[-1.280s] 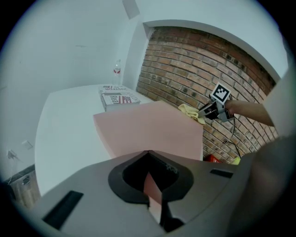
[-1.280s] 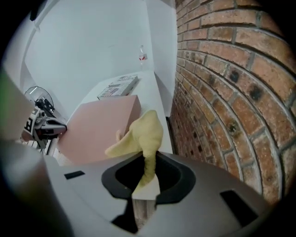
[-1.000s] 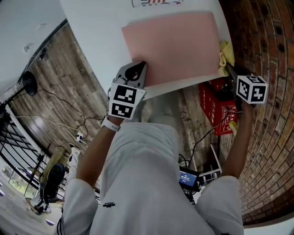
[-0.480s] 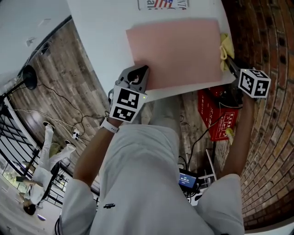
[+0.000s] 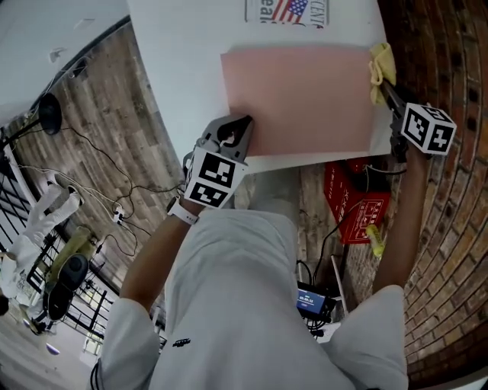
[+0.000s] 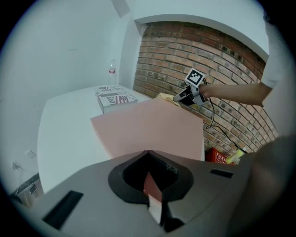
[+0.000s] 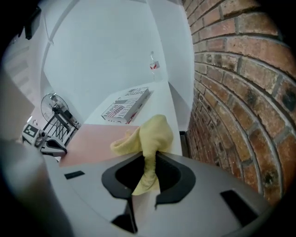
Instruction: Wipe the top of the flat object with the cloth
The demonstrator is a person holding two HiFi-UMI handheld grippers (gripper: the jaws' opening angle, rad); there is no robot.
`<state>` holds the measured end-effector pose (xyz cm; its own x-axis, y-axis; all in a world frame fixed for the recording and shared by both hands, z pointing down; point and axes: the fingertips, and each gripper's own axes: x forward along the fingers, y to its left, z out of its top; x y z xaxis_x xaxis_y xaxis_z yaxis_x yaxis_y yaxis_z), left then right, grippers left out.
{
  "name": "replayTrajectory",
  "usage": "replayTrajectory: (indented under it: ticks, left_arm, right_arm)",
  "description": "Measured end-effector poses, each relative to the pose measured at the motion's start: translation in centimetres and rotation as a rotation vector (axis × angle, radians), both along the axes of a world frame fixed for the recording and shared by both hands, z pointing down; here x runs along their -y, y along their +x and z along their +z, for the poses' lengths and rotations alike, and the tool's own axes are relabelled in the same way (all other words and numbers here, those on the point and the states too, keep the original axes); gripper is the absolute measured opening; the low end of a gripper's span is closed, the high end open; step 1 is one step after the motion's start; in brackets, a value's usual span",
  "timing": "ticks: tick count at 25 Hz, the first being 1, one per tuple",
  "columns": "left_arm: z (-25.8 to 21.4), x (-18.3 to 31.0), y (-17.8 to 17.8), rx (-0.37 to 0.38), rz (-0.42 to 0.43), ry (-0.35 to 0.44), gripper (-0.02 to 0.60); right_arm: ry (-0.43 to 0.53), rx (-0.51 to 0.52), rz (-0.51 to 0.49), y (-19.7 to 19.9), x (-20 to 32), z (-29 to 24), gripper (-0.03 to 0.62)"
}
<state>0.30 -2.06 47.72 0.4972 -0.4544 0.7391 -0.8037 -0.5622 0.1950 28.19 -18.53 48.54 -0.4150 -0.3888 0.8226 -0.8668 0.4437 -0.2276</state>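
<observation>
A pink flat sheet (image 5: 305, 99) lies on the white table (image 5: 183, 76). My left gripper (image 5: 242, 126) is shut on the sheet's near left corner, and the pink edge (image 6: 148, 129) runs into its jaws (image 6: 152, 185). My right gripper (image 5: 385, 91) is shut on a yellow cloth (image 5: 381, 68), which bunches at the sheet's right edge. In the right gripper view the cloth (image 7: 148, 134) rises out of the gripper (image 7: 145, 185) beside the pink sheet (image 7: 92, 139). The left gripper view shows the right gripper (image 6: 185, 97) across the sheet.
A printed flat box (image 5: 286, 11) lies on the table beyond the sheet, with a small bottle (image 7: 152, 62) further back. A brick wall (image 7: 240, 92) stands close on the right. A red box (image 5: 354, 202) and cables lie on the wooden floor below the table edge.
The right gripper has carried the cloth farther along the sheet's right edge, away from me. The left gripper has kept its hold on the near corner. The head view has shifted.
</observation>
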Motion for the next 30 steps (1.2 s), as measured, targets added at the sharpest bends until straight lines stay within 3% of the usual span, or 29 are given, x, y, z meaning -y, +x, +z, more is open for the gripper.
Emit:
replayTrajectory:
  ticks: [5,11,14,17,20,26,30]
  left_arm:
    - [0.1,-0.1,0.1,-0.017,-0.007,-0.025,0.018]
    - [0.0,-0.2,0.0,-0.036,-0.028,-0.034,0.018]
    - [0.0,-0.1,0.0,-0.04,-0.032,-0.039,0.018]
    - [-0.1,0.0,-0.1,-0.055,-0.043,-0.049,0.018]
    - [-0.1,-0.1,-0.1,-0.063,-0.055,-0.053,0.018]
    - [0.0,-0.1,-0.4,-0.058,-0.071,-0.064,0.018]
    - [0.0,-0.1,-0.2,-0.056,-0.079,-0.063,0.018]
  right_arm:
    - [0.073,-0.032,-0.105,-0.8,2.9,-0.6,0.074]
    - [0.104,-0.126,-0.343,-2.2,5.8,-1.8,0.074]
    - [0.091,-0.185,-0.542,-3.4,6.3,-1.9,0.074]
    - [0.1,-0.258,-0.855,-4.8,6.1,-2.0,0.071]
    - [0.094,-0.311,-1.089,-6.2,6.0,-2.0,0.071]
    - [-0.038,-0.389,-1.435,-9.4,5.2,-1.4,0.071]
    - [-0.088,-0.338,-1.545,-12.2,4.1,-1.4,0.071]
